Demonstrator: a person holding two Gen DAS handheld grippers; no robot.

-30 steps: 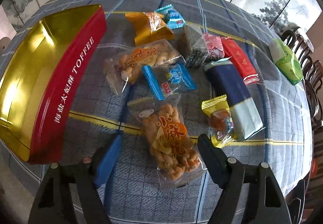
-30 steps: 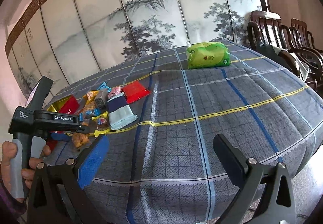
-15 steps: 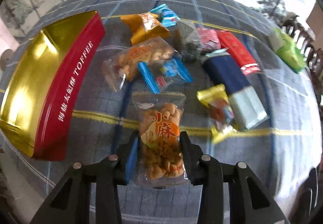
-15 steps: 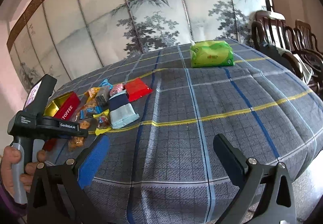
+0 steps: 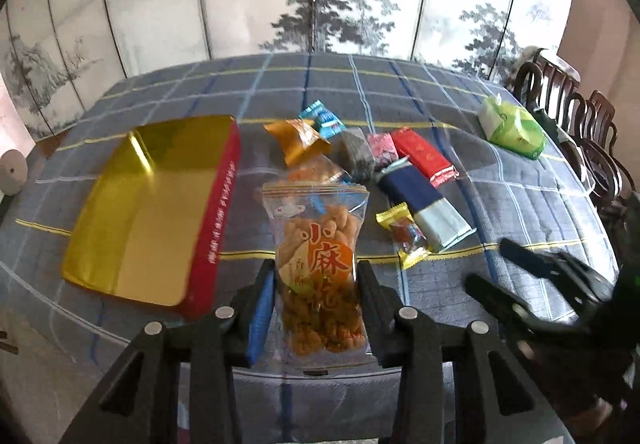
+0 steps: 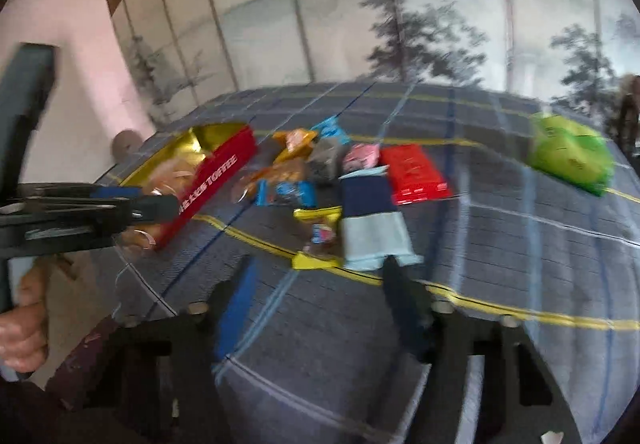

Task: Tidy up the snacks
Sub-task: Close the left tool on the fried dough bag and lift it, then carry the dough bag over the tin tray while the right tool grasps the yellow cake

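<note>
Between left gripper [image 5: 316, 304] fingers: clamped snack bag [image 5: 320, 264]; right gripper [image 6: 316, 308] fingers narrowing, empty.

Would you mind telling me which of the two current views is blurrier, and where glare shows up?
Right wrist view: motion-smeared throughout, the green pack and plaid tablecloth streaked. Left wrist view: mostly sharp, the twist-snack bag readable, with glare on the gold tin; fisheye bending in both.

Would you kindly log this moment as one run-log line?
left gripper: shut on clear snack bag, lifted | right gripper: jaws just narrowed, nothing between | toffee tin: open | next: probably bag into tin
</note>
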